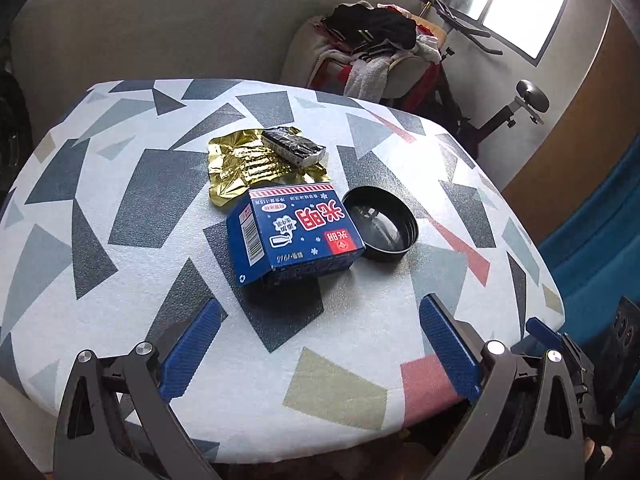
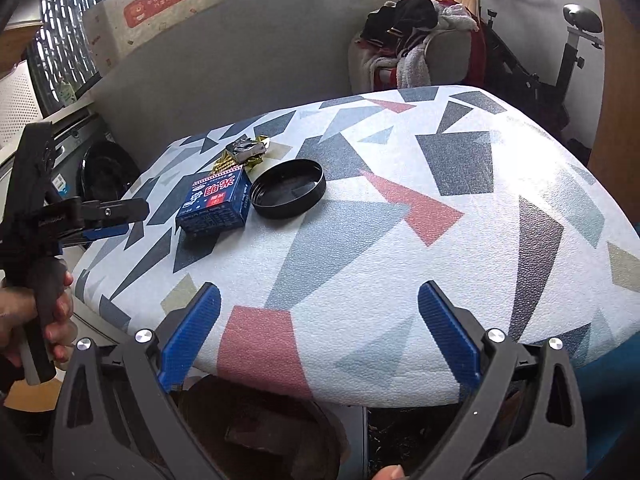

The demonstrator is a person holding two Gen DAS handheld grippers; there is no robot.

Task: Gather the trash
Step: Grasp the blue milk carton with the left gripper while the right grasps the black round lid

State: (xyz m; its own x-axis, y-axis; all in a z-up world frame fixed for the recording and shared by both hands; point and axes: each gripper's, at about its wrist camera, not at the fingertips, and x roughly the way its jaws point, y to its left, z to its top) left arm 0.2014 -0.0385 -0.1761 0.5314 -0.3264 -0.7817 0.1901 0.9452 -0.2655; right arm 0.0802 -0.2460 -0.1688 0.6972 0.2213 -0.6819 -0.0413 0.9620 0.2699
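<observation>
A blue carton (image 1: 294,236) lies on the patterned table (image 1: 120,280), with a black round lid (image 1: 380,224) to its right, a crumpled gold foil wrapper (image 1: 248,166) behind it and a dark silver wrapper (image 1: 292,146) on the foil. My left gripper (image 1: 320,320) is open and empty, hovering just short of the carton. My right gripper (image 2: 320,304) is open and empty over the table's near edge. In the right wrist view the carton (image 2: 214,204), lid (image 2: 288,188), foil (image 2: 228,162) and dark wrapper (image 2: 246,148) lie far left, and the left gripper (image 2: 116,220) is seen side-on.
A chair piled with clothes (image 1: 376,52) and an exercise bike (image 1: 516,108) stand behind the table. A blue seat (image 1: 600,232) is at the right. A round dark container (image 2: 260,428) sits on the floor below the table's near edge.
</observation>
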